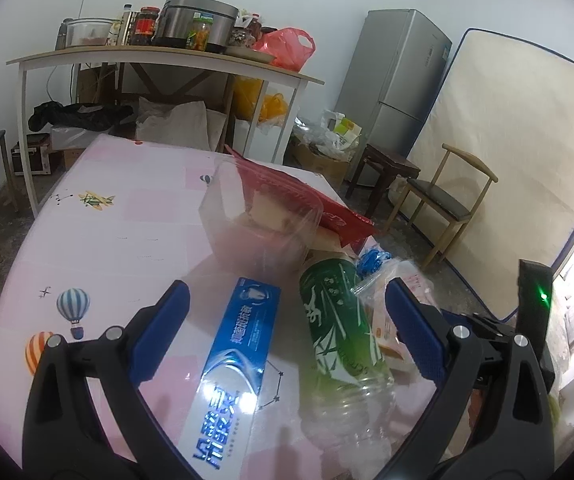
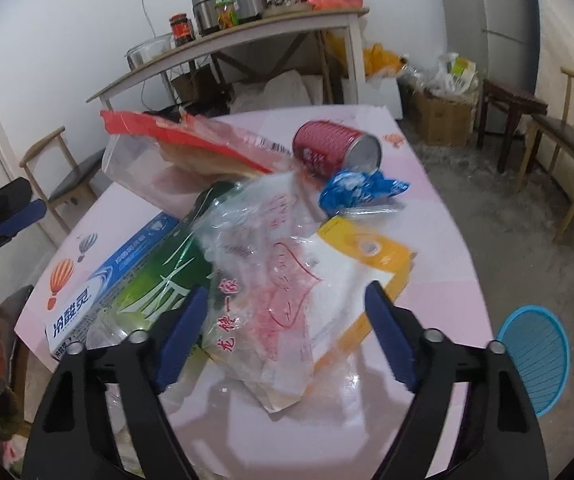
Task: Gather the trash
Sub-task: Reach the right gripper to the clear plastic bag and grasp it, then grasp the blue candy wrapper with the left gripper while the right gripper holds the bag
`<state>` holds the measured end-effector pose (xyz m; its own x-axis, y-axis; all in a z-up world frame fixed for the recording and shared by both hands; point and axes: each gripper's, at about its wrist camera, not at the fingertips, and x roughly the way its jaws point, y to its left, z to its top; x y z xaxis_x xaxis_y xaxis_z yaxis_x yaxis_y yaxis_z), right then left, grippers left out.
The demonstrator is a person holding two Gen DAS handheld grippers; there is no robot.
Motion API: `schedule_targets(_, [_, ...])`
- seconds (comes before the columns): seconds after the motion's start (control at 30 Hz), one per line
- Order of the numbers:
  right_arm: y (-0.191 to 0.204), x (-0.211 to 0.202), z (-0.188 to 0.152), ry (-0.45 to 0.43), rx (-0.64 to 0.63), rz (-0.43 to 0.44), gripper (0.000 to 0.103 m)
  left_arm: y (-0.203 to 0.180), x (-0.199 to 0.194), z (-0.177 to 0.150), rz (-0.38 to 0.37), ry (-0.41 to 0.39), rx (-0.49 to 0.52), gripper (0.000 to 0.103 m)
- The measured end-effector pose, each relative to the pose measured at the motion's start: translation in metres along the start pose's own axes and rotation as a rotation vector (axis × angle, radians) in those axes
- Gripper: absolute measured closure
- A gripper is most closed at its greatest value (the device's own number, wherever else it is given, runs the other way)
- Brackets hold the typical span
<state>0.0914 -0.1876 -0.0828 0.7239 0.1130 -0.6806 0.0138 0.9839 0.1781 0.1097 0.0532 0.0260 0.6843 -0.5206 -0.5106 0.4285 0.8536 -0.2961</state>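
Trash lies heaped on a pink table (image 1: 99,240). My left gripper (image 1: 287,286) is open, with a blue toothpaste box (image 1: 235,360) and a green-labelled plastic bottle (image 1: 339,320) lying between its fingers, untouched. Beyond them sit a clear plastic tub (image 1: 259,220) and a red packet (image 1: 327,204). My right gripper (image 2: 287,291) is open over a clear plastic bag with red print (image 2: 271,280). The bag lies between the pads, and the right pad stands apart from it. A yellow and white packet (image 2: 367,256), a crumpled blue wrapper (image 2: 359,188) and a red can (image 2: 335,152) on its side lie further off.
A blue mesh basket (image 2: 535,356) stands on the floor right of the table. Chairs (image 1: 443,200) and a dark stool (image 2: 511,108) stand around it. A shelf table with a cooker and jars (image 1: 191,24) is behind, a fridge (image 1: 399,80) and a mattress (image 1: 507,160) to the right.
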Motion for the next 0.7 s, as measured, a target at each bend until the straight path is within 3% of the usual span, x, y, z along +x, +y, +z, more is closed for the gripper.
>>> schedule_targets(0.23, [-0.010, -0.003, -0.006, 0.054, 0.088, 0.106, 0.061, -0.004, -0.011, -0.002, -0.022, -0.007, 0.033, 0.020])
schedule_targets(0.43, [-0.023, -0.016, -0.005, 0.025, 0.170, 0.170, 0.073, -0.016, -0.011, -0.005, -0.055, 0.004, 0.054, 0.027])
schedule_targets(0.7, [-0.051, -0.057, 0.000, -0.098, 0.265, 0.228, 0.077, -0.050, -0.003, -0.008, -0.129, 0.024, 0.148, 0.031])
